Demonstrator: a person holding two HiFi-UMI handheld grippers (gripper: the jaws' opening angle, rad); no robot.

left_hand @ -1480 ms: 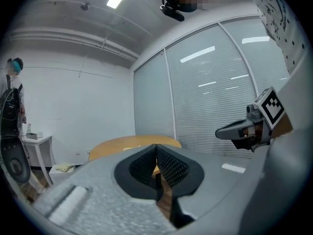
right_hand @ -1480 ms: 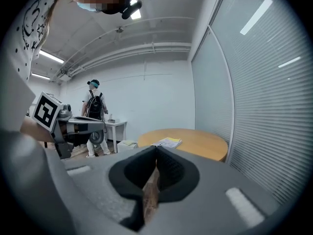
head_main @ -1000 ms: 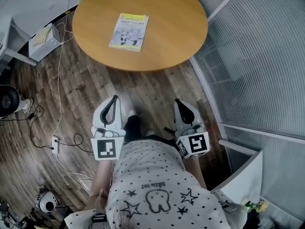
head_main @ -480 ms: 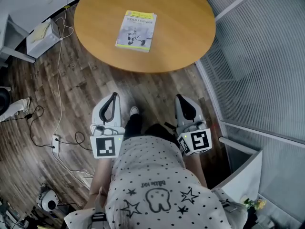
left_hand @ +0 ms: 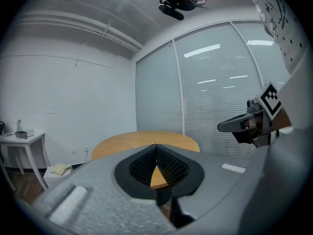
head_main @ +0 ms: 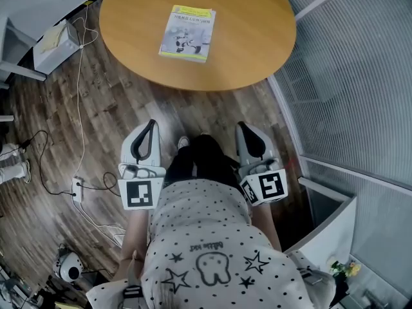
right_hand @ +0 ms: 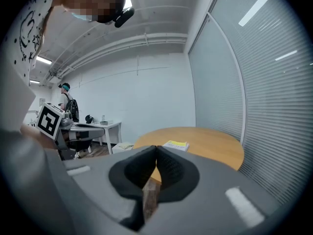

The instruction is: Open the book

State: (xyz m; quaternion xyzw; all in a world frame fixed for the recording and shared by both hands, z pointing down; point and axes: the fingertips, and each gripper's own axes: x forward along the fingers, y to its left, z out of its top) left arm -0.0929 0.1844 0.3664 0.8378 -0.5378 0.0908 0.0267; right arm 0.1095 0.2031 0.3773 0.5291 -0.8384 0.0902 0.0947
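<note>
Approach step, by the look of it. Closed grey-and-yellow paperback book (head_main: 187, 33) lies flat, upper centre, on round wooden table (head_main: 257, 50). Left claw (head_main: 152, 125) and right claw (head_main: 242, 126) both closed, empty, well short. Next, likely: reach cover edge

round wooden table (head_main: 251, 37) | closed book (head_main: 188, 33) lying flat on it

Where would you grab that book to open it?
The book lies flat and closed, cover up, title at its far end, so the spine is likely left. Pinch the cover's right long edge, coming in low from the right.
</note>
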